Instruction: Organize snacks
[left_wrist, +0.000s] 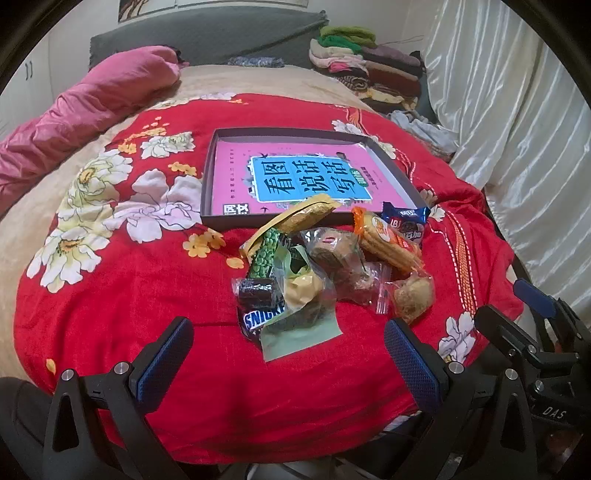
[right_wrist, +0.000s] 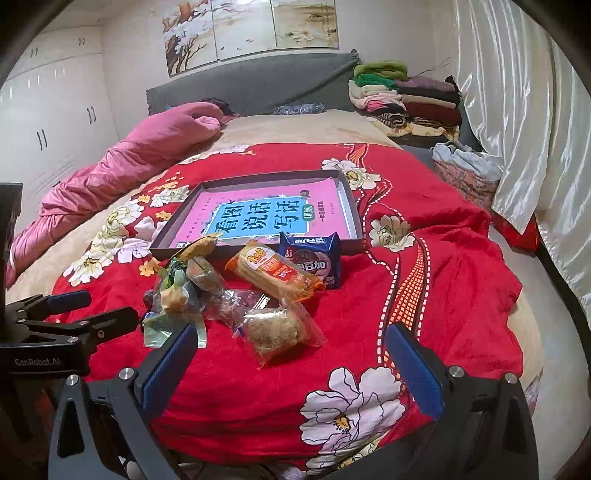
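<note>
A pile of wrapped snacks lies on the red flowered blanket (left_wrist: 147, 295) in front of a shallow dark box (left_wrist: 221, 140) with a pink book inside. In the pile are a Snickers bar (left_wrist: 260, 317), a green pea packet (left_wrist: 266, 254), an orange-wrapped cake (left_wrist: 384, 240), a blue biscuit pack (left_wrist: 404, 221) and a clear bag with a crumbly pastry (right_wrist: 275, 330). The box (right_wrist: 351, 195) and orange cake (right_wrist: 273, 273) also show in the right wrist view. My left gripper (left_wrist: 288, 354) is open just before the Snickers. My right gripper (right_wrist: 291, 365) is open, near the pastry bag. Both are empty.
A pink quilt (left_wrist: 74, 114) lies along the bed's left side. Folded clothes (left_wrist: 365, 66) are stacked at the headboard on the right. White curtains (left_wrist: 517, 110) hang on the right. The right gripper shows at the left wrist view's right edge (left_wrist: 532, 332).
</note>
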